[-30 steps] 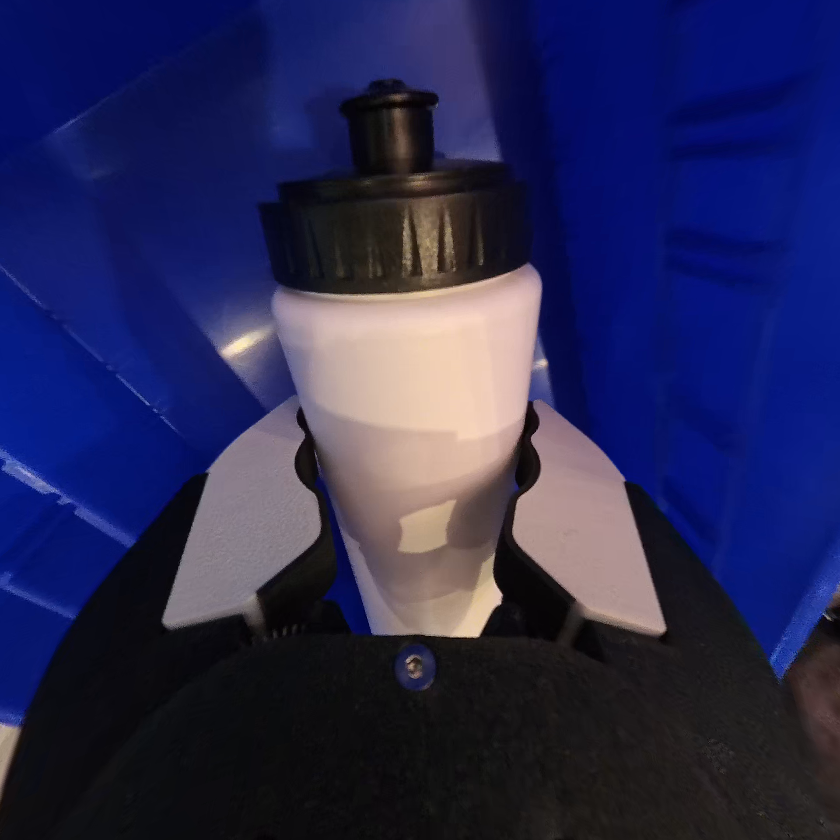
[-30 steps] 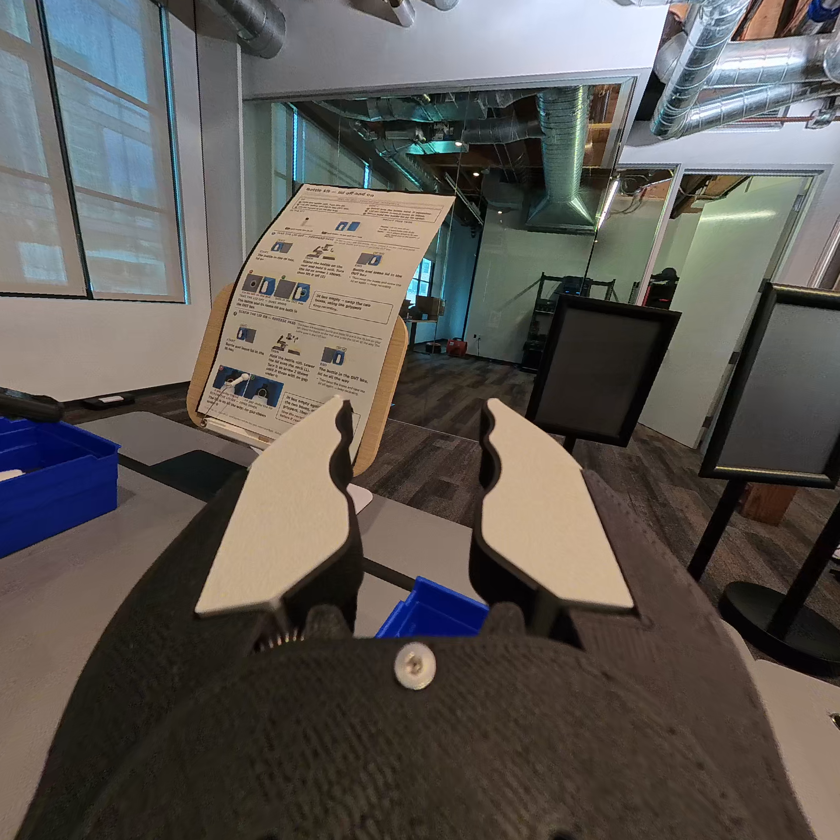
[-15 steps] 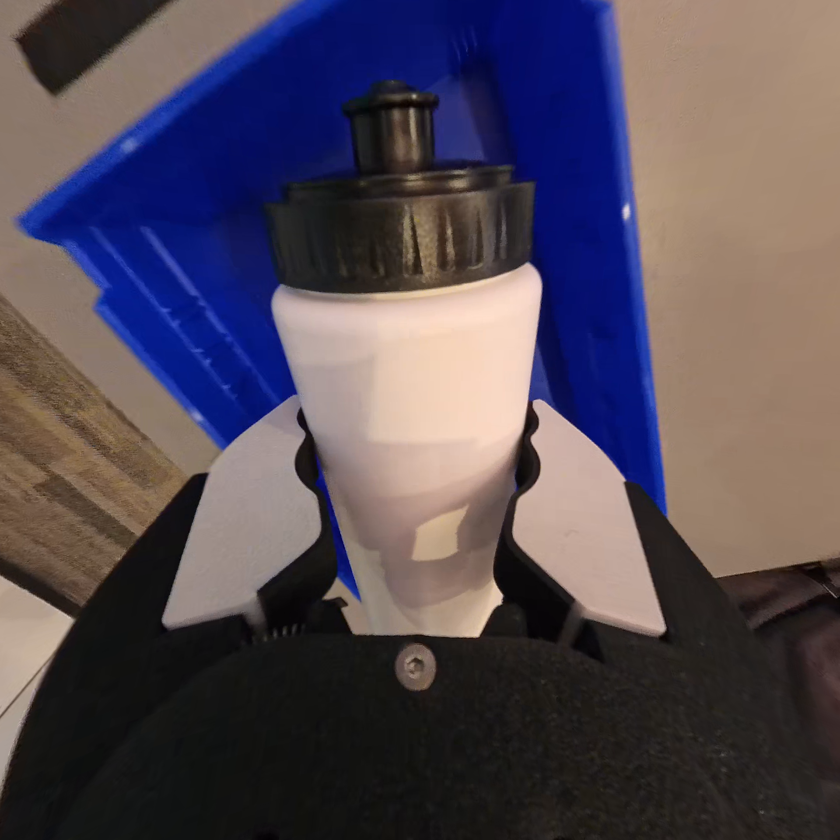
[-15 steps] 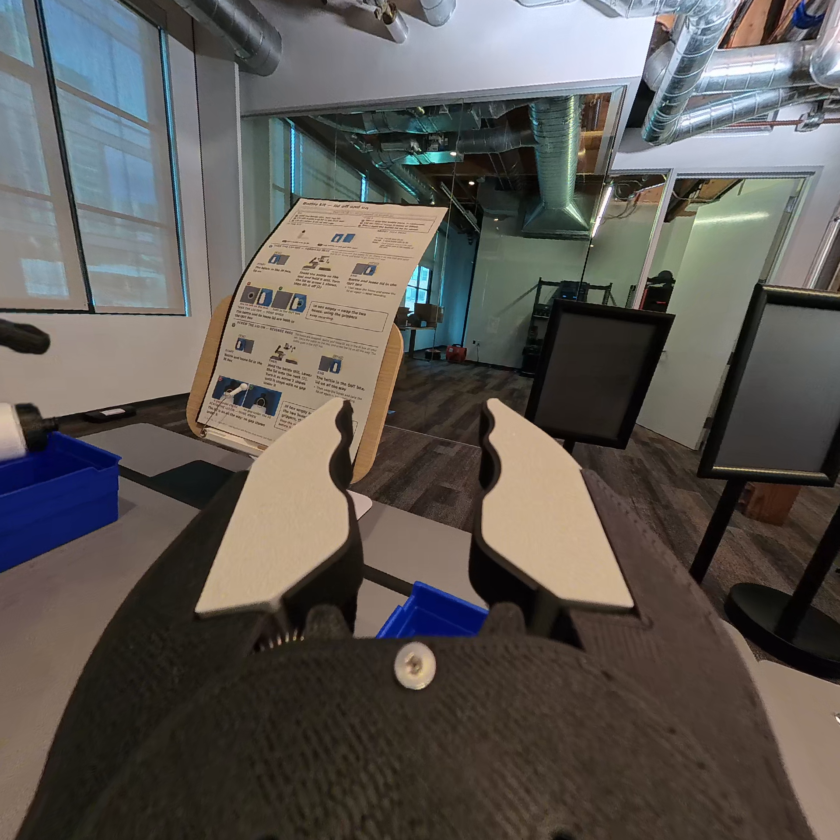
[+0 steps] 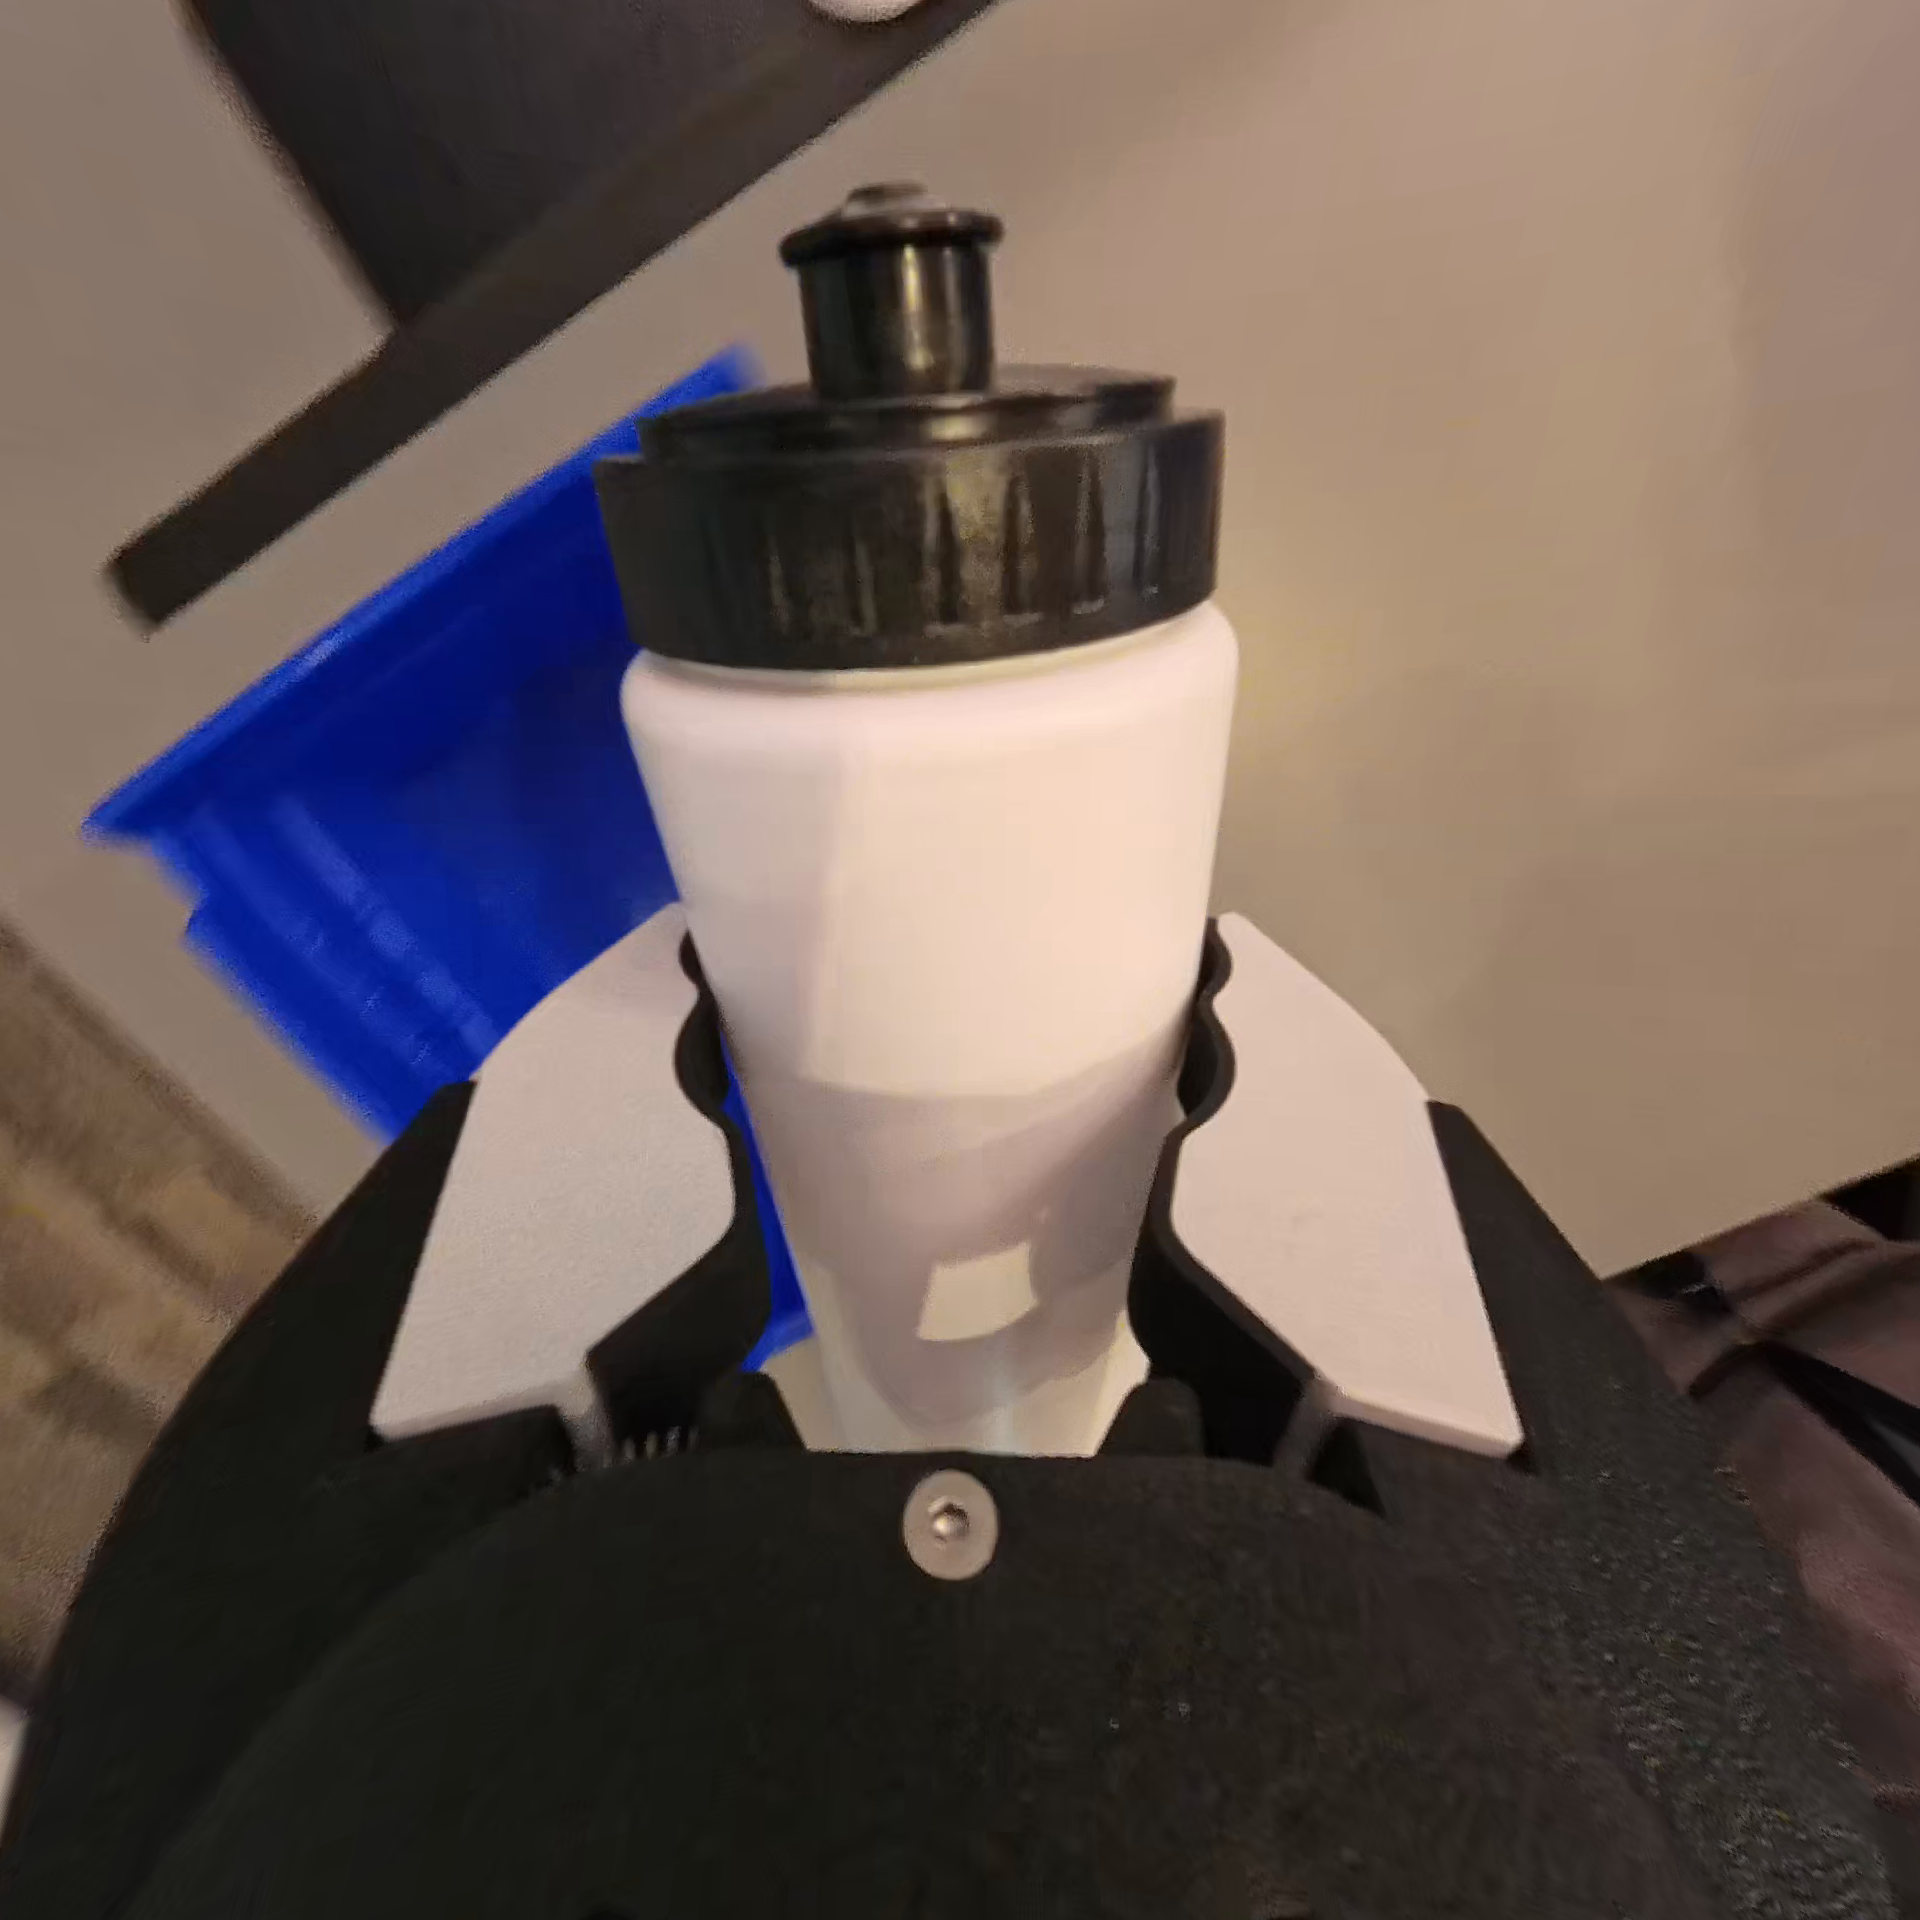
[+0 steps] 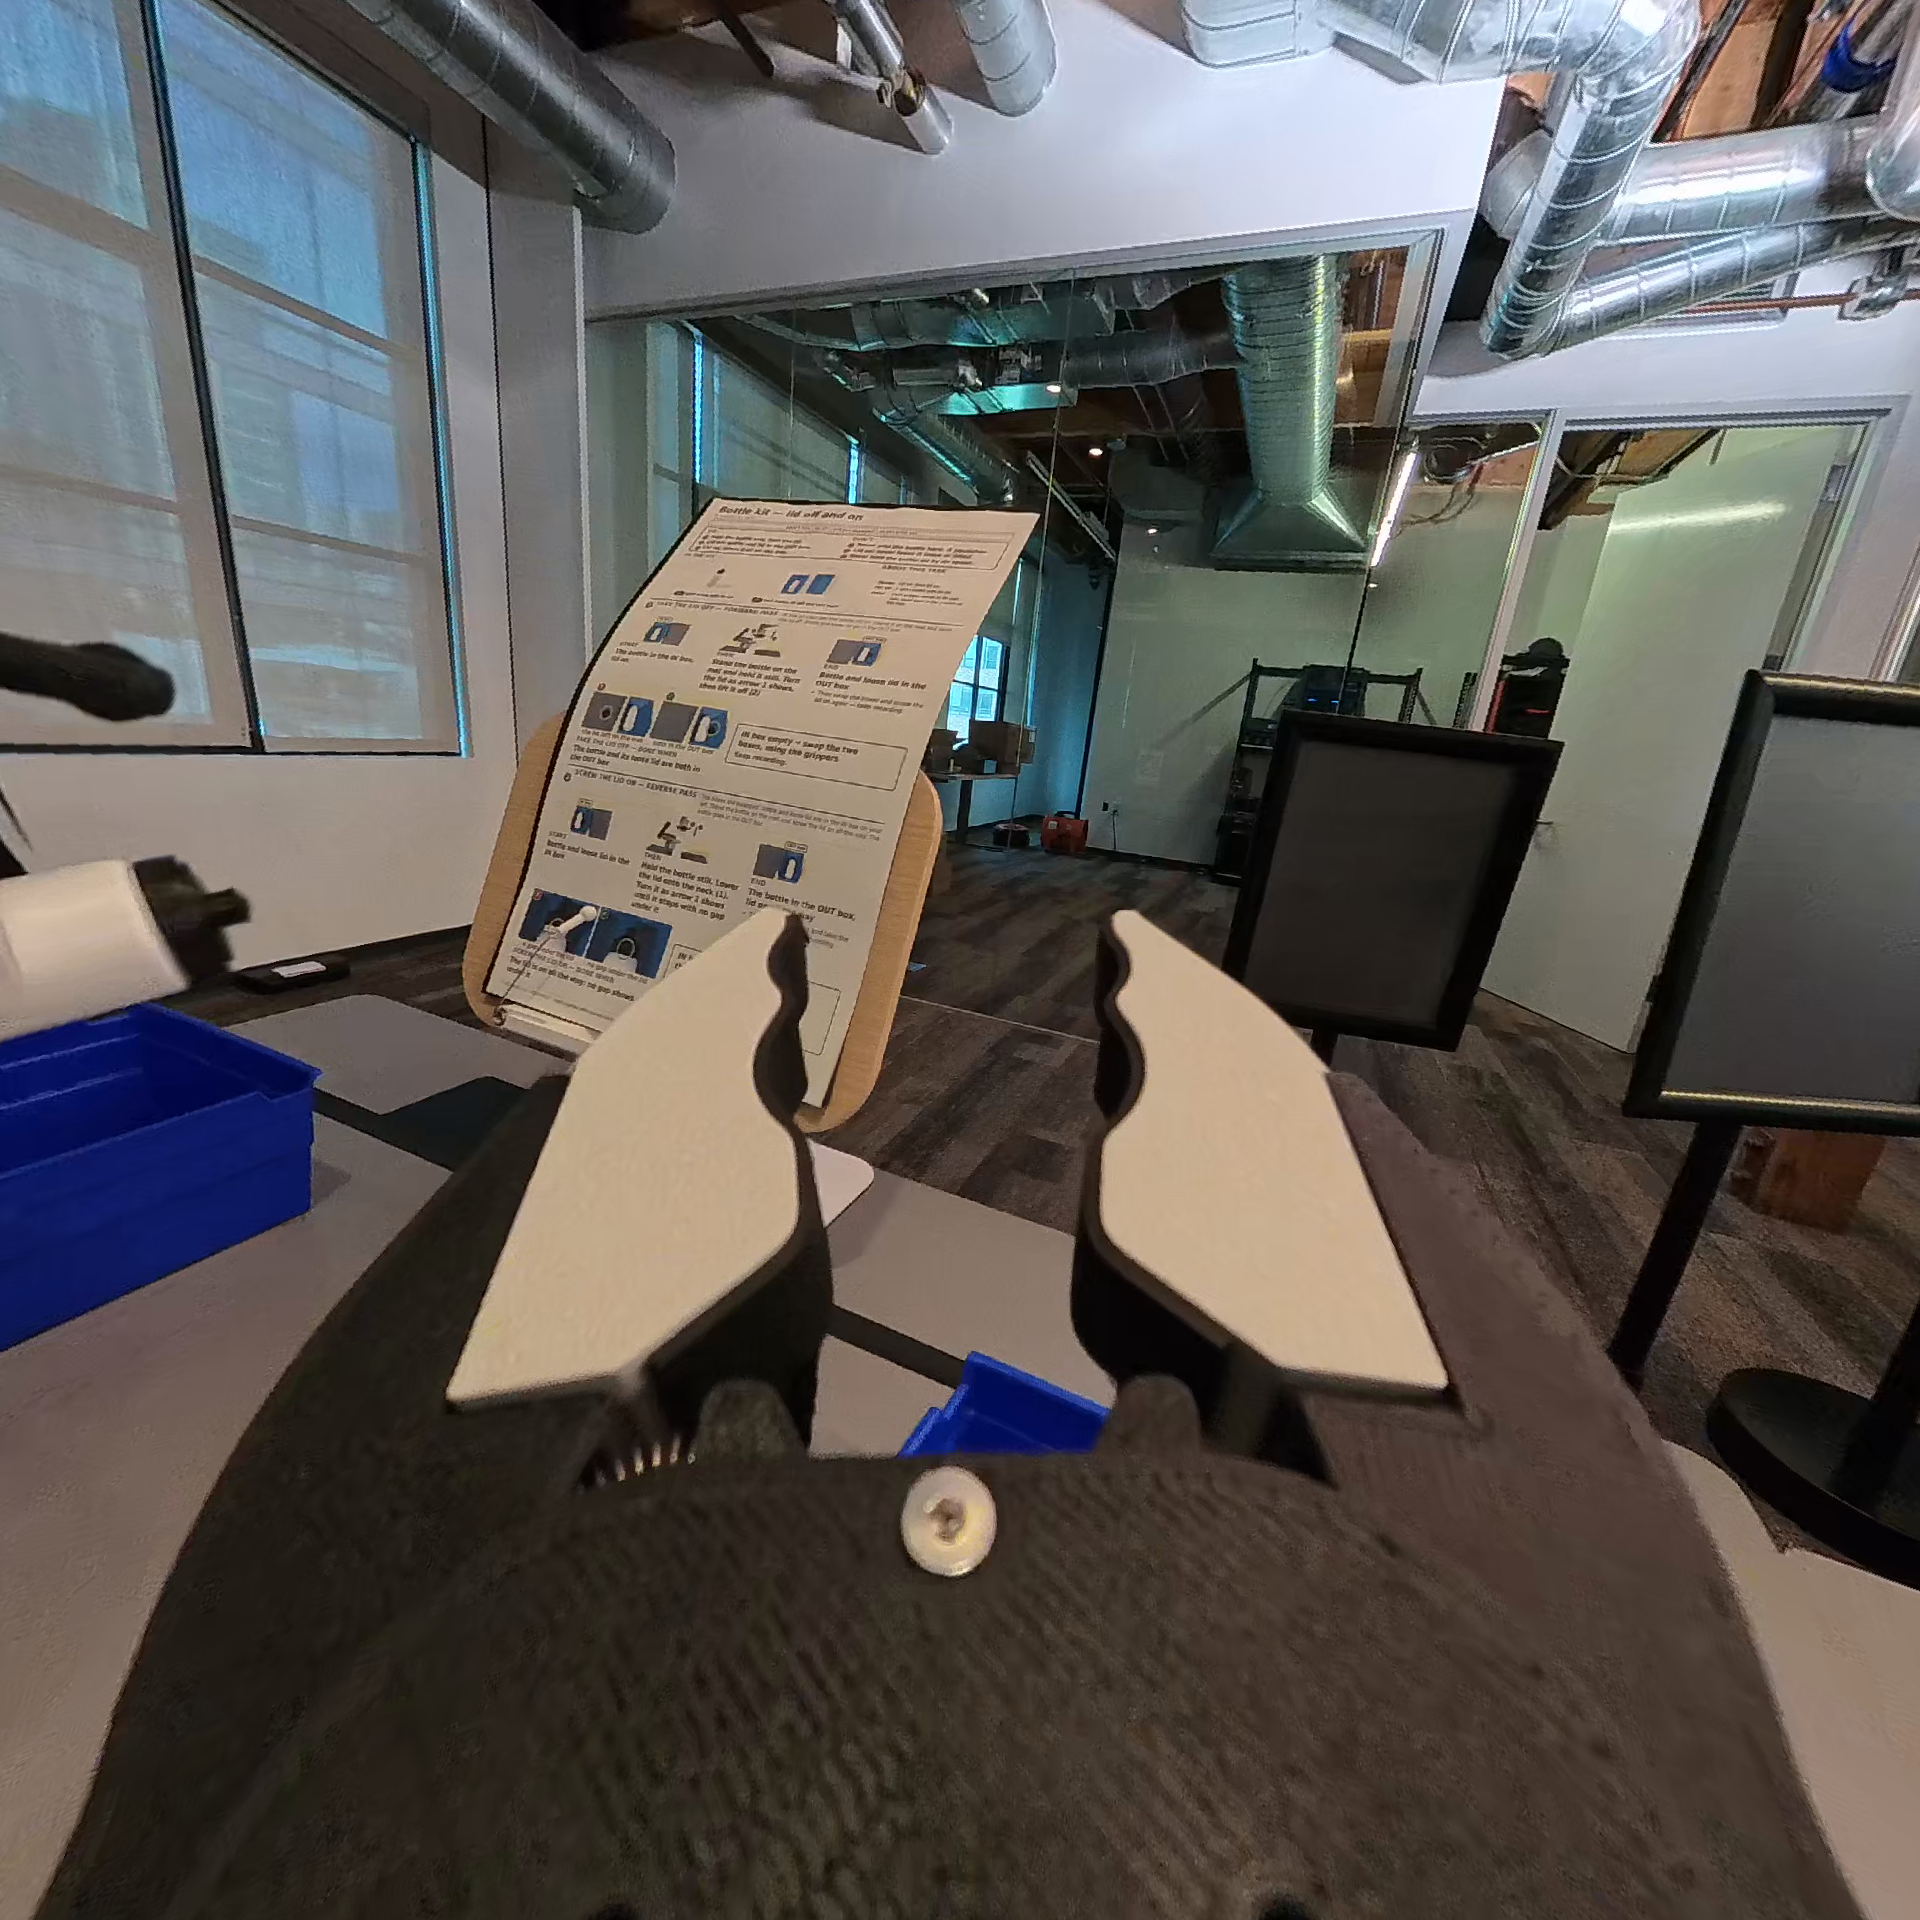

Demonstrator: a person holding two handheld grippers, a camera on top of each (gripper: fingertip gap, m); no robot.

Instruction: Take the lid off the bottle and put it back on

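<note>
At frame centre of the left wrist view, left tool (image 5: 951,1039) clamped round white bottle (image 5: 935,894), black lid (image 5: 914,540) on; right tool (image 6: 951,997) agape, empty; best stood upright on tabletop (image 5: 1507,623) before twisting.

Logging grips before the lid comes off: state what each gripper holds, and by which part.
The left gripper is shut on the white bottle, clamped on its lower body, well below the black lid. The right gripper is open and holds nothing.
</note>
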